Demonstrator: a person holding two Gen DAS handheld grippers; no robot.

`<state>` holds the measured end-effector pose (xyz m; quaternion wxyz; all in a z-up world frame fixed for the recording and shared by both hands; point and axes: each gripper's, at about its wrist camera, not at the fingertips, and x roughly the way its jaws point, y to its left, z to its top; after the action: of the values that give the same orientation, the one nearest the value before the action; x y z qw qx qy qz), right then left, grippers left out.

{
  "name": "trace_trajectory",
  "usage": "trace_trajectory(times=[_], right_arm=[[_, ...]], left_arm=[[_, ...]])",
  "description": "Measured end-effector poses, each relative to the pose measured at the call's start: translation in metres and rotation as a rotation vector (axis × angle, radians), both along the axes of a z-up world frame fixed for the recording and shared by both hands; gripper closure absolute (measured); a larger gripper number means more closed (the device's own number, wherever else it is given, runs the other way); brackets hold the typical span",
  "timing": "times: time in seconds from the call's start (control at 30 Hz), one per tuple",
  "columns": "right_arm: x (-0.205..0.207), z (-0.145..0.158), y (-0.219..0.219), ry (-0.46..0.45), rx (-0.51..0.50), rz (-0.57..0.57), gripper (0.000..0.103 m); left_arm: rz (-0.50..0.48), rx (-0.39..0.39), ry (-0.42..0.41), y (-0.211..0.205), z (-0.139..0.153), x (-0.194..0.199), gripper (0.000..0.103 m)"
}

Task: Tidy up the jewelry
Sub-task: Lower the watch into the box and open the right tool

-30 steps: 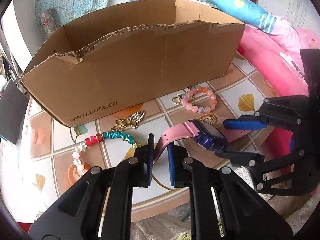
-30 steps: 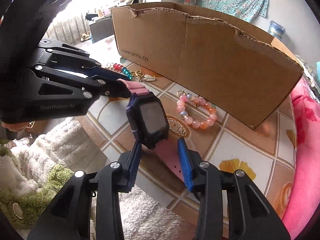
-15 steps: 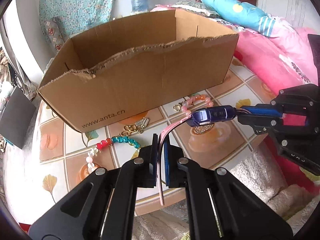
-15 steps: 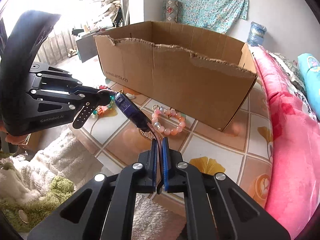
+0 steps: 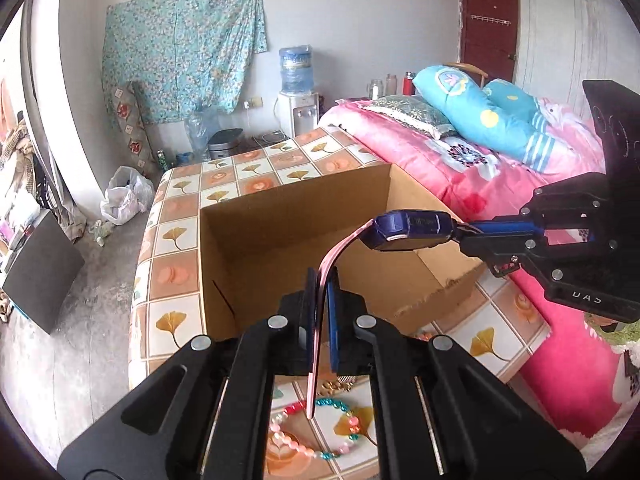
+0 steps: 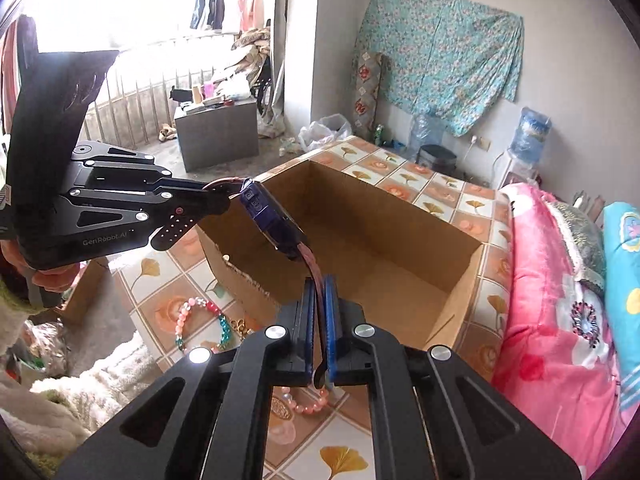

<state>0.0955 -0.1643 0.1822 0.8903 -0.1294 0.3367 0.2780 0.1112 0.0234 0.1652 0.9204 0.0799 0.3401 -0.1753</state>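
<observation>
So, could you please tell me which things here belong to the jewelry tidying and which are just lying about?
Part of the job:
- watch, held over the cardboard box by its pink straps, one in each shut claw: left claw, right claw
- beaded bracelets on the tiled table

Lying about:
- pink bedding
- blue pillow
- water dispenser

Pink-strapped, blue-cased watch (image 5: 408, 229); brown cardboard box (image 5: 288, 232) (tablecloth (image 5: 172, 236) ginkgo-patterned).
</observation>
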Motion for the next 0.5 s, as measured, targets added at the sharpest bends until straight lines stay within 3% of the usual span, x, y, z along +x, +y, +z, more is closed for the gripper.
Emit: trace_trajectory(times=[0.17, 0.3, 0.5], right_arm=[[0.085, -0.016, 0.016, 0.243, -0.045, 0.007, 0.099], [0.14, -0.053, 0.029, 0.401, -0.112, -0.018, 0.099], [0.185, -0.087, 0.046, 0.444, -0.204, -0.061, 0.099]], left_arm=[[0.016, -0.01, 0.17, 0.012, -0.017, 0.081, 0.1], [0.038, 0.006, 0.323, 0.012, -0.056, 0.137, 0.101], [0.078, 0.081, 0.418, 0.002, -0.097, 0.179, 0.1]])
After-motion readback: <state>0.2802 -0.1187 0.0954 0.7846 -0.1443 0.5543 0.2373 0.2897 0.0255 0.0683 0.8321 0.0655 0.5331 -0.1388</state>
